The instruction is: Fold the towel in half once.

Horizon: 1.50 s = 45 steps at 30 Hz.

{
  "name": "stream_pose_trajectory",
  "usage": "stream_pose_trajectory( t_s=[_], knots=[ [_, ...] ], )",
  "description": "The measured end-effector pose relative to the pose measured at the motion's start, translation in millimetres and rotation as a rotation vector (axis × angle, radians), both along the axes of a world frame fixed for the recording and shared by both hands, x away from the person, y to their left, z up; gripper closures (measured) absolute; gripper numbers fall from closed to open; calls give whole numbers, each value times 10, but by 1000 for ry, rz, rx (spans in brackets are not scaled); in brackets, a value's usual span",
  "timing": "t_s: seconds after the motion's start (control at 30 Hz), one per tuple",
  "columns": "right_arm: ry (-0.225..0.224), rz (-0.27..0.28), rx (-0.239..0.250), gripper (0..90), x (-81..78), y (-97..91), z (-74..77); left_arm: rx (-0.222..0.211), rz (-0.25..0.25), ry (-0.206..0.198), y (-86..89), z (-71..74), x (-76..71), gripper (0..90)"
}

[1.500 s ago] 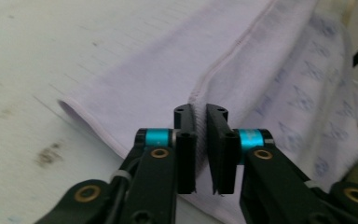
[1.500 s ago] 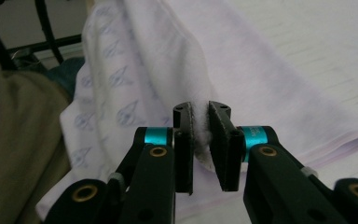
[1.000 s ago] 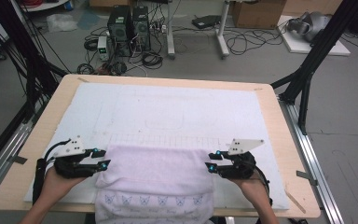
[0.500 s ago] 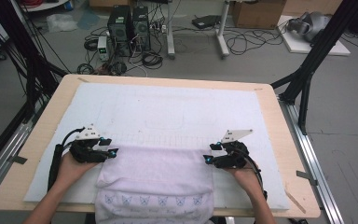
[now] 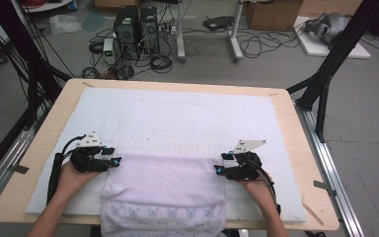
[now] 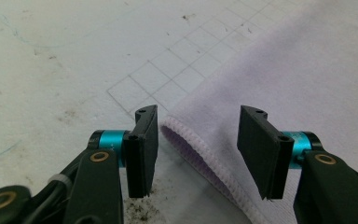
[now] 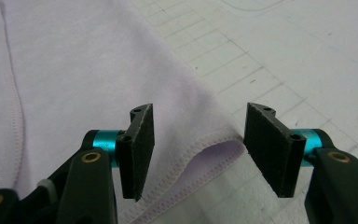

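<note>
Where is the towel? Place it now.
In the high view the towel lies on the white mat at the table's near edge, between the left gripper and right gripper.

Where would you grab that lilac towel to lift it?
Take the lilac towel by its two far corners, one per claw, coming in level from each side. In both gripper views the stitched hem curls slightly off the white mat, leaving a lip to pinch.

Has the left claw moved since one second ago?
Yes. The left claw went toward the table's far edge, along the towel side.
</note>
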State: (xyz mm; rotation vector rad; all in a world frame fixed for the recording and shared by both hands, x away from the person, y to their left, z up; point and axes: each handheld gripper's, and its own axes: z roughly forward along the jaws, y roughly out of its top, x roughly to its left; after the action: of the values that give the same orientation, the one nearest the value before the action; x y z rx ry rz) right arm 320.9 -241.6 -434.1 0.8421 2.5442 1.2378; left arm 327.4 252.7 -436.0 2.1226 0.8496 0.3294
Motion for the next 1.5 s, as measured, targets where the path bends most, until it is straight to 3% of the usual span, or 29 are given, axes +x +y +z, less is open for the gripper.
stream_pose_trajectory(
  t_s=[0.17,0.4,0.63,0.87,1.07,1.2,1.37,1.5],
  knots=[
    [10,-14,0,430,18,-7,-22,46,1,22,-23,-36,28,509],
    [18,-15,-12,433,30,7,-45,61,3,22,-48,-45,18,533],
    [19,-34,-16,434,46,-8,-54,61,7,22,-47,-46,22,521],
    [17,-30,-41,428,61,12,-73,56,27,28,-41,-54,38,453],
    [41,-8,-61,452,71,44,-108,43,12,38,-48,-53,35,530],
    [48,4,-54,541,63,44,-106,30,14,41,-51,-57,37,569],
    [58,33,-39,699,52,54,-108,24,-12,44,-57,-55,31,684],
    [40,67,-60,800,24,89,-94,8,-23,52,-53,-59,25,758]
  ],
)
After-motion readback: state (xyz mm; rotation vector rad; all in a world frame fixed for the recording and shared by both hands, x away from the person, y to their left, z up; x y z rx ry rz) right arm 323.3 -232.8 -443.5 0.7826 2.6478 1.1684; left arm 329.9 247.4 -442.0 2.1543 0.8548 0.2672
